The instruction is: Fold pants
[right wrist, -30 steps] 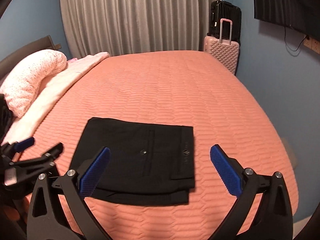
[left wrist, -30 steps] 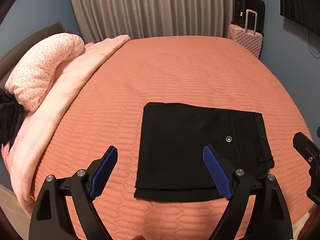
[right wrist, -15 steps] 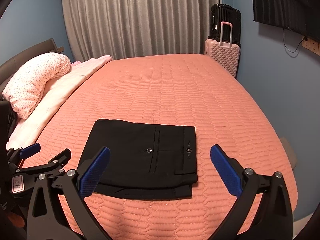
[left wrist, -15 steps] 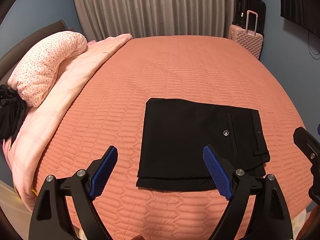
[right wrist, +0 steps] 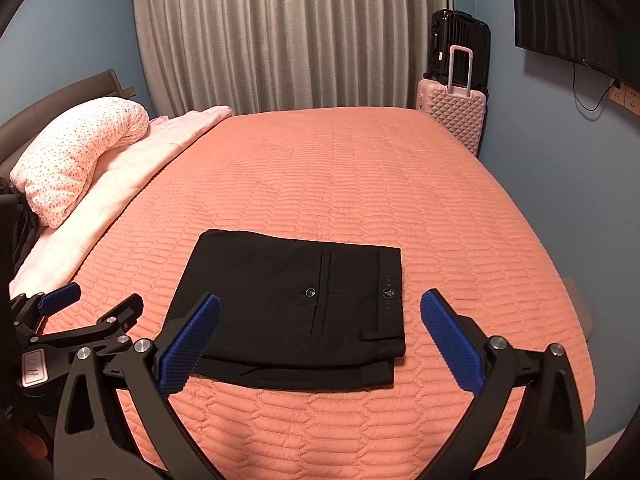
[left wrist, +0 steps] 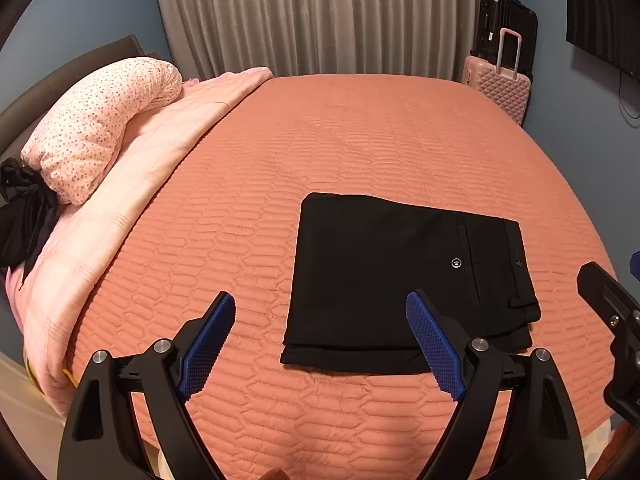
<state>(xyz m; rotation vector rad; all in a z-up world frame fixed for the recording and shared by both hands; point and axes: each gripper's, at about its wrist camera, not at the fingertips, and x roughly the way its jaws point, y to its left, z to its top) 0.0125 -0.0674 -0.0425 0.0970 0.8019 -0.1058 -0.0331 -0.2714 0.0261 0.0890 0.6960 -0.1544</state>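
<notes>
Black pants (left wrist: pixel 384 280) lie folded into a flat rectangle on the salmon quilted bed (left wrist: pixel 340 140), near its front edge; the back pocket and button face up. They also show in the right wrist view (right wrist: pixel 296 304). My left gripper (left wrist: pixel 320 340) is open and empty, held above the bed in front of the pants' left part. My right gripper (right wrist: pixel 320 340) is open and empty, in front of the pants and apart from them. The left gripper also shows at the left edge of the right wrist view (right wrist: pixel 80 320).
A dotted pink pillow (left wrist: pixel 100 128) and pale pink blanket (left wrist: pixel 132 192) lie along the bed's left side. A black garment (left wrist: pixel 24 208) hangs at far left. A pink suitcase (right wrist: pixel 452 112) and black suitcase (right wrist: pixel 460 48) stand at the back right by the curtain (right wrist: pixel 292 36).
Both grippers have pulled back and up from the pants, which now look smaller and farther away. The pants have not moved.
</notes>
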